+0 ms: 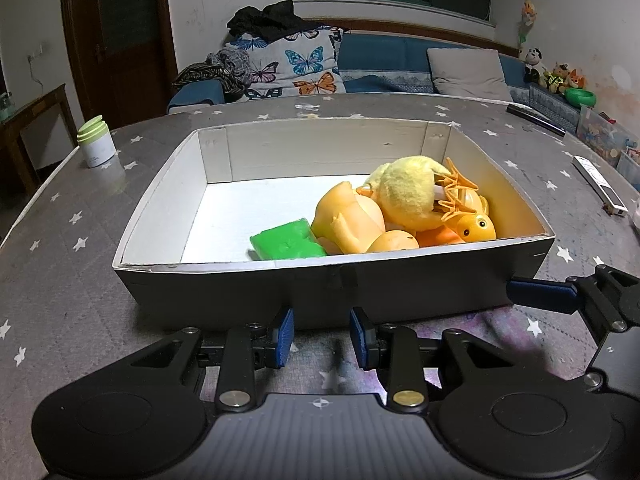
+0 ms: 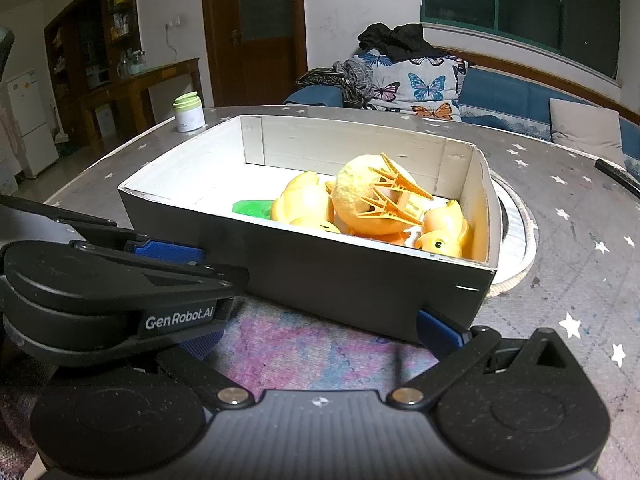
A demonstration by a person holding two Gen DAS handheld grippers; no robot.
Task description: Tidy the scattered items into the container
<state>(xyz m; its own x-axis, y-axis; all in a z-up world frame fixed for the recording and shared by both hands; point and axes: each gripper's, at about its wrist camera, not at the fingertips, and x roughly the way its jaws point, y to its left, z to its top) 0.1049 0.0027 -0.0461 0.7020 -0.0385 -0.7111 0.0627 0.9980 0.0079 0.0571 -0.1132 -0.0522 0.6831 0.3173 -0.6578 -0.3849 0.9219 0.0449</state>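
Resting near the box [image 1: 280, 292] on the bench [image 1: 60, 264], left tool [image 1: 322, 338] stands apart and empty; right tool [image 2: 320, 344] state untellable; toys [image 1: 404, 208] inside.

A green-lidded jar [image 1: 96, 144] stands on the star-patterned tablecloth [image 1: 60, 220], butterfly quilt [image 1: 292, 66] on the sofa behind.

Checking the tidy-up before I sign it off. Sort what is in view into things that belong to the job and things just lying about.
Belongs to the job:
- cardboard box
- yellow plush duck
- rubber ducks
- green block

Just lying about:
- green-lidded jar
- remote control
- black stick
- butterfly pillow
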